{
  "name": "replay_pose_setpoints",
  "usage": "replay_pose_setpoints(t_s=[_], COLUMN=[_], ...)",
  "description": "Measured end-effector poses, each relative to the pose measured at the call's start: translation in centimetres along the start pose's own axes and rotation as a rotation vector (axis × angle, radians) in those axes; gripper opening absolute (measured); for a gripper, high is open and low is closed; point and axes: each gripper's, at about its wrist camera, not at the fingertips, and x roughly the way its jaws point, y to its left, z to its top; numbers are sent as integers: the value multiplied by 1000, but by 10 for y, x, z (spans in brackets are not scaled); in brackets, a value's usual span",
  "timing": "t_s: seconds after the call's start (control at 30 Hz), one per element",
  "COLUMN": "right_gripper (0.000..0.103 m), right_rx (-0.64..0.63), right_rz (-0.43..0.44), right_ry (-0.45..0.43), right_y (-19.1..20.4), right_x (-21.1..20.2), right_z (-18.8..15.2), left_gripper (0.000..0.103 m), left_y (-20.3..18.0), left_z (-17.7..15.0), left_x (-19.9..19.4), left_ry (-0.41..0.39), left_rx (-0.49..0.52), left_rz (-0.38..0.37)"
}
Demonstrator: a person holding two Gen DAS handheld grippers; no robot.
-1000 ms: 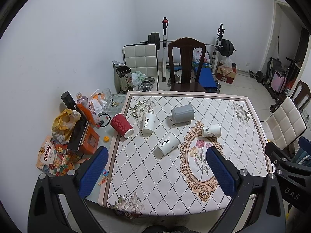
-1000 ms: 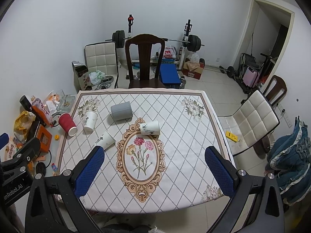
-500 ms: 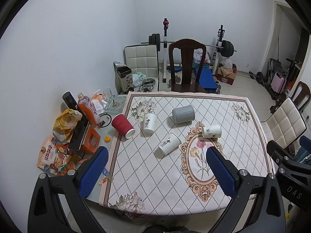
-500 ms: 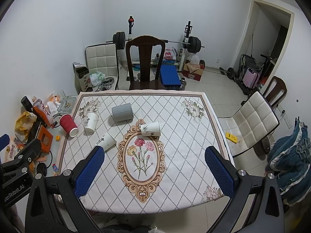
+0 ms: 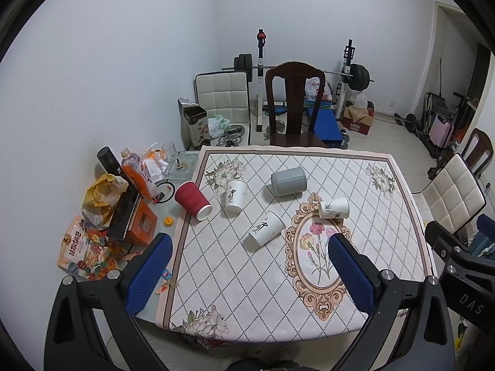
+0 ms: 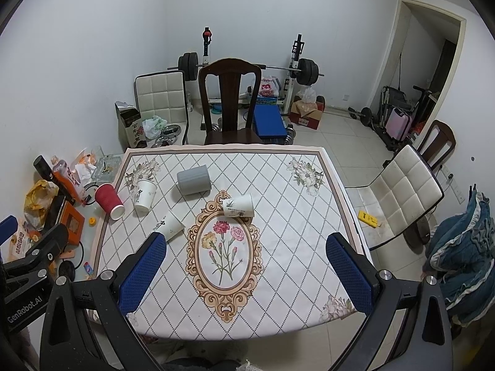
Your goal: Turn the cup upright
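Note:
Several cups lie on their sides on the patterned tablecloth (image 5: 386, 191): a red ribbed cup (image 5: 193, 199) at the left edge, a white printed cup (image 5: 235, 195), another white cup (image 5: 266, 227), a grey cup (image 5: 288, 181) and a small white cup (image 5: 334, 208). They also show in the right wrist view: red cup (image 6: 109, 199), white cups (image 6: 144, 195) (image 6: 171, 226), grey cup (image 6: 194, 179), small white cup (image 6: 238, 205). My left gripper (image 5: 250, 258) and right gripper (image 6: 244, 258) are open, empty, high above the table's near edge.
A dark wooden chair (image 5: 294, 105) stands at the table's far side, a white padded chair (image 6: 402, 188) to the right. Bottles, snack bags and an orange box (image 5: 140, 222) clutter a glass side surface on the left. Gym weights stand by the back wall.
Both views have shifted slightly; the table appears a little lower in the frames. The cups have not moved and both grippers stay open.

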Motion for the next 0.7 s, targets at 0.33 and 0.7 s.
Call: replay_pose_setpoints(t_s=[0.33,0.7], right_gripper=[103,103], right_rx=[-4,9], right_rz=[29,54], right_ry=[16,174], right_y=[-5,-26], right_x=[2,107], right_z=[3,-21], left_gripper=[103,103], left_y=[-8,-5], left_z=[-5,-27], left_x=[8,97], left_ry=[18,138], left_rx=[-19,-50], left_rz=[17,115])
